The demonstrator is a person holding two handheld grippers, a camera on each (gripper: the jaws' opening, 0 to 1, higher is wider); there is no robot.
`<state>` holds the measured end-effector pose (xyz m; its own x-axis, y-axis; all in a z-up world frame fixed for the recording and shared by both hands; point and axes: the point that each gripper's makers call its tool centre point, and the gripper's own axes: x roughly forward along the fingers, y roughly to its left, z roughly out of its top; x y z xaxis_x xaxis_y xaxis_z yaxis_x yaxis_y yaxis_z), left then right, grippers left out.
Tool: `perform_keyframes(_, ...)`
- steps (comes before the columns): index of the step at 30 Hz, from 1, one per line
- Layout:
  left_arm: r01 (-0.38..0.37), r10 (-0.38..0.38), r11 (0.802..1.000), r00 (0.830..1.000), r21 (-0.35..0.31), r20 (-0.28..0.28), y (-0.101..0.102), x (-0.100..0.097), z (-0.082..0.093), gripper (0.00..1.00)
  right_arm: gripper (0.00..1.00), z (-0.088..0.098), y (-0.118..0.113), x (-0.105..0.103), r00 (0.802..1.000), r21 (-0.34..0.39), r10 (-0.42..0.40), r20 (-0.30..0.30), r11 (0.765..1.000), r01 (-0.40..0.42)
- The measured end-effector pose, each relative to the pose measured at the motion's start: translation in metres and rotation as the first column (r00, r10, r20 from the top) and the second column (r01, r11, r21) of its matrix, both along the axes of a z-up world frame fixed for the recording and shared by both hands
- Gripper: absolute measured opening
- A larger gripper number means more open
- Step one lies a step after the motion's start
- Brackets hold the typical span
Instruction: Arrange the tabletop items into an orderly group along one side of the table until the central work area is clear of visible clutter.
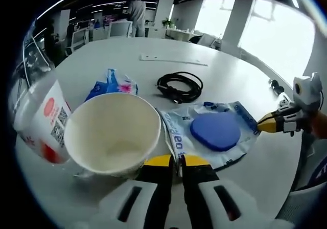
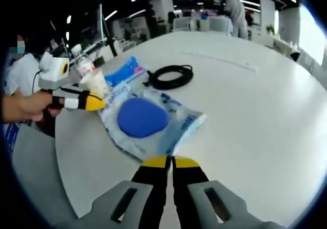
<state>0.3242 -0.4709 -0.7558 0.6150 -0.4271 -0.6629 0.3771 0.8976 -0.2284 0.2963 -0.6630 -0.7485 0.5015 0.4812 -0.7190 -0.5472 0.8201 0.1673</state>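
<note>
Both grippers nearly closed, holding nothing: left gripper (image 1: 176, 161) at the paper cup (image 1: 113, 133), right gripper (image 2: 168, 162) at the blue-disc pouch (image 2: 151, 119); open wider, grip edges, slide sideward.

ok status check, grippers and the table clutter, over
Left gripper shut at the paper cup, right gripper shut, empty. Blue pad packet and black cable mid-table. Bottle beside cup.

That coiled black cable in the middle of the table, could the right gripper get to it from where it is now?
Probably yes. The right gripper, jaws together, sits at the near edge of the clear packet with the blue disc; the black cable lies just beyond. Bare table to the packet's right leaves an open way round.
</note>
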Motion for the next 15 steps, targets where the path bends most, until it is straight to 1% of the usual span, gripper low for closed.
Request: perform_keyframes(15, 0.009, -0.009, 1.0, 1.0, -0.01, 0.005, -0.0051, -0.0007, -0.0006, 0.05, 0.0, -0.001, -0.0035, -0.0007, 1.0, -0.006, -0.013, 0.0, 1.0, 0.013)
